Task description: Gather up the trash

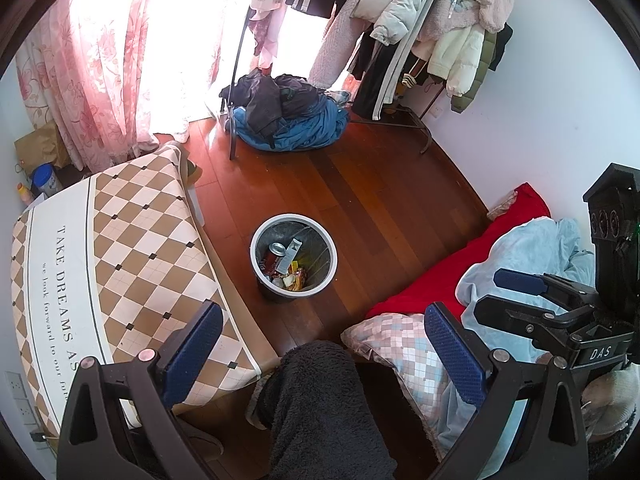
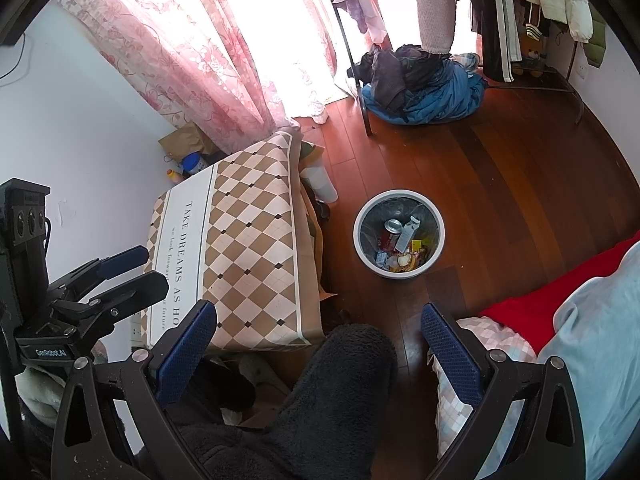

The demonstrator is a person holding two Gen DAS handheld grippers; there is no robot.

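- On the wooden floor [image 1: 384,208], between the cloth-covered bench [image 1: 132,248] and the bed [image 1: 452,280], stands the trash bin [image 1: 293,258], upright and well ahead of both our tools.
- We see it already holds rubbish: a red can [image 1: 276,250], a small carton [image 1: 291,254] and mixed wrappers [image 1: 294,278] at the bottom.
- Our left tool [image 1: 324,352] is spread wide and carries nothing; only a dark fleecy knee [image 1: 320,400] shows between its blue pads.
- Our right tool [image 2: 318,350] is likewise wide and empty, held high beside the other, seemingly so both cameras can look over the room.
- We judge the bin sits in the open middle of the floor so either side can reach it easily.
- No loose litter is plain to us on the bench top or nearby floor. Small bottles [image 2: 192,164] and a paper bag [image 2: 186,138] behind the bench could be rubbish, though we cannot tell.
- A pile of clothes [image 1: 286,114] beneath the rack looks like laundry, so we would leave it.
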